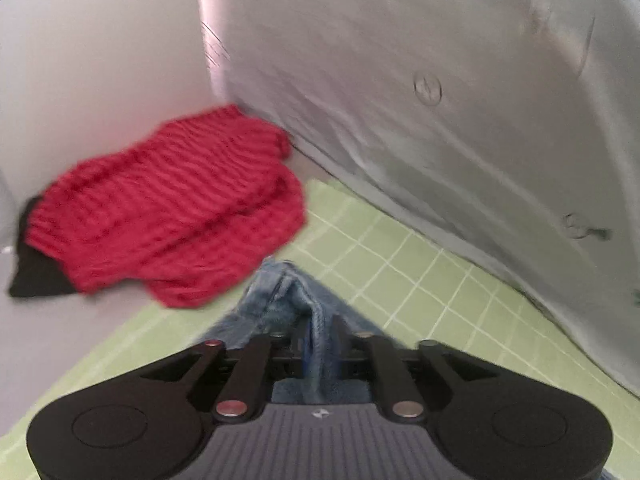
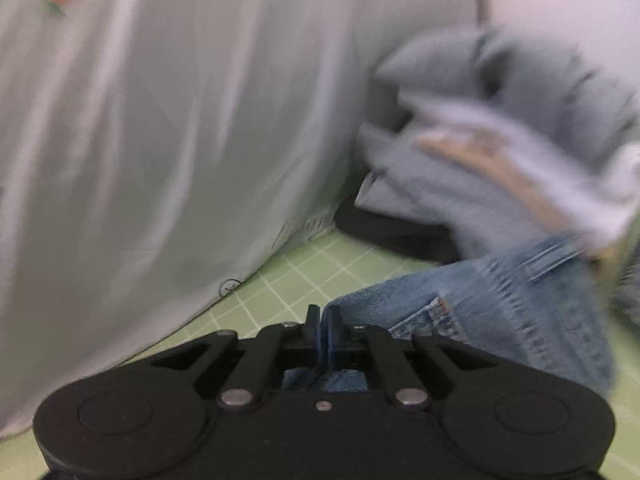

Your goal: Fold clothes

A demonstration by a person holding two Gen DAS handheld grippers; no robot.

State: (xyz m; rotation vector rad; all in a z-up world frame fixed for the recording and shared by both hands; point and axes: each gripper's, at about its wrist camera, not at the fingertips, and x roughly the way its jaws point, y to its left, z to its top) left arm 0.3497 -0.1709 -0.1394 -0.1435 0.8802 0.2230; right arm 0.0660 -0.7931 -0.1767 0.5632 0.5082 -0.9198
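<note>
From my left wrist view, the jeans (image 1: 288,296) lie on the mat (image 1: 420,280) just ahead of my left gripper (image 1: 320,336), with the knitted sweater (image 1: 172,208) beyond, toward the far left corner against the backdrop sheet (image 1: 400,80). From the right wrist view, a clothes pile (image 2: 500,140) sits behind the jeans at the mat's far right.

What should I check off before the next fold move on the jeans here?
1. Left tongs on the jeans: ok, denim bunched between the fingers.
2. Right tongs on the jeans: ok, shut on a thin denim edge.
3. Jeans over the green mat: ok.
4. Red sweater clear of the jeans: cannot tell; its near edge lies close to the denim in the left view.
5. Grey pile clear of the jeans: not ok; it seems to lie over the far end.
6. Sharpness: not ok, both views are blurred.
</note>
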